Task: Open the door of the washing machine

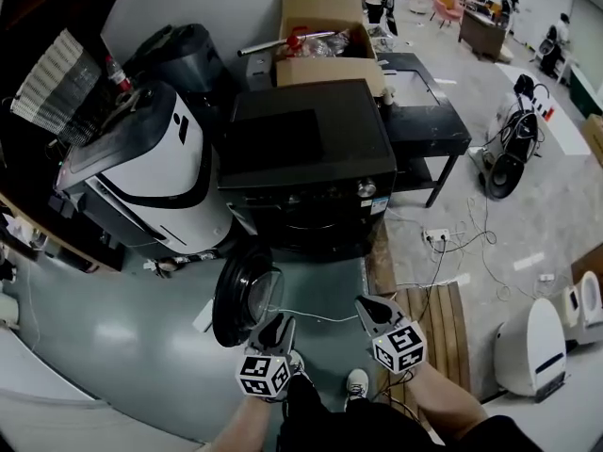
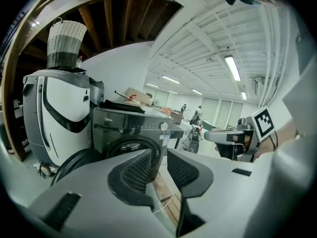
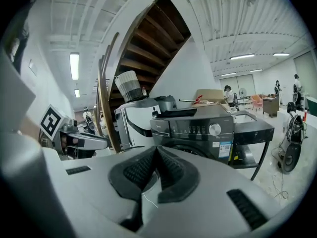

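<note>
The black front-loading washing machine (image 1: 311, 158) stands ahead of me, and its round door (image 1: 240, 295) hangs swung out to the left, toward me. My left gripper (image 1: 273, 326) hovers just right of the door's edge, apart from it, open with nothing between its pads. My right gripper (image 1: 375, 307) is level with it further right, shut and empty. In the left gripper view the machine (image 2: 133, 133) and its drum opening show beyond the open left gripper (image 2: 159, 165). In the right gripper view the right gripper (image 3: 156, 158) has its pads pressed together before the machine (image 3: 198, 130).
A white appliance (image 1: 155, 172) stands left of the machine, a cardboard box (image 1: 325, 40) behind it, a black table (image 1: 429, 121) to its right. A wooden pallet (image 1: 443, 328), cables (image 1: 452, 243) and a white device (image 1: 532, 347) lie on the floor at right. People are far back.
</note>
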